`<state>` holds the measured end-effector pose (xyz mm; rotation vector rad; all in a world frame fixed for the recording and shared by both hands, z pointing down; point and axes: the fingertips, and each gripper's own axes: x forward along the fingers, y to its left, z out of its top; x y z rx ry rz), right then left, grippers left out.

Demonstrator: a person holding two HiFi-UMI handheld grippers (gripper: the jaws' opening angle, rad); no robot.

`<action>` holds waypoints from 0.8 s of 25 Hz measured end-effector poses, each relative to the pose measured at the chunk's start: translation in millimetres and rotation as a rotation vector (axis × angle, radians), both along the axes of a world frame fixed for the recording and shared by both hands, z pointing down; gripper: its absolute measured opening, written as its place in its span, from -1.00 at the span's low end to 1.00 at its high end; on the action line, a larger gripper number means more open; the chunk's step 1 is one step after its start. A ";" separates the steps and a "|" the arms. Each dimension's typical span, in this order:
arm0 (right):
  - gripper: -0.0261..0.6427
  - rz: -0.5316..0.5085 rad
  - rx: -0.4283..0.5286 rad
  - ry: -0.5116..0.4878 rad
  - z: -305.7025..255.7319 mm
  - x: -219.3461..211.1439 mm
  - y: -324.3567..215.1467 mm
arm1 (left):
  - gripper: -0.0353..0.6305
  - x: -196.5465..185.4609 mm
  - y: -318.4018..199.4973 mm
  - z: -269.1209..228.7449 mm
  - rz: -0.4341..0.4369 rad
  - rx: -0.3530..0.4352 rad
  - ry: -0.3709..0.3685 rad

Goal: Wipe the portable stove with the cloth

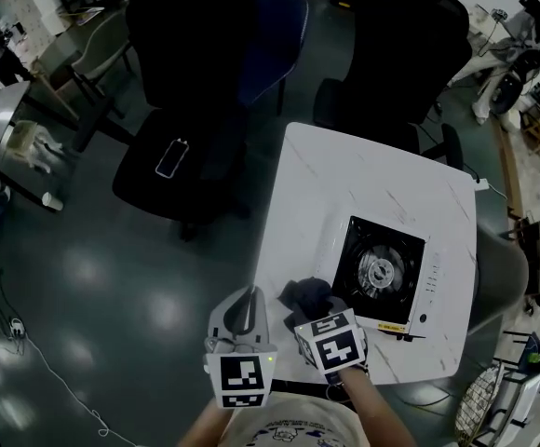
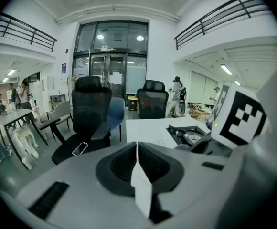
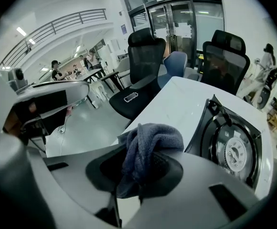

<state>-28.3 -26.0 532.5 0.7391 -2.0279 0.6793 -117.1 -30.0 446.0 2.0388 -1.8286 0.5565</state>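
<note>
Two grippers: your right gripper (image 3: 137,163) pinches the cloth (image 3: 150,140) above the table (image 1: 344,175), just beside the stove (image 1: 383,273); your left gripper (image 2: 137,152) has jaws pressed together, empty.

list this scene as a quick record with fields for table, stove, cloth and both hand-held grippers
table: white, bears the stove
portable stove: white body, black burner top, toward the table's near right
cloth: dark, bunched, beside the stove's near left corner
right hand-held gripper: jaws closed on the cloth
left hand-held gripper: jaws together, nothing between them, by the table's near left edge
</note>
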 end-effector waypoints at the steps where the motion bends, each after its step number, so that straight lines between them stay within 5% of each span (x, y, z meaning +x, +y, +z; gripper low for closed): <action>1: -0.69 -0.012 -0.002 0.005 0.6 -1.7 -1.6 | -0.82 -1.2 -0.5 0.3 -0.003 0.000 0.000; 20: -0.69 -0.286 0.001 0.227 19.7 -12.2 -38.1 | -0.83 -20.1 -6.2 1.9 -0.063 -0.003 0.002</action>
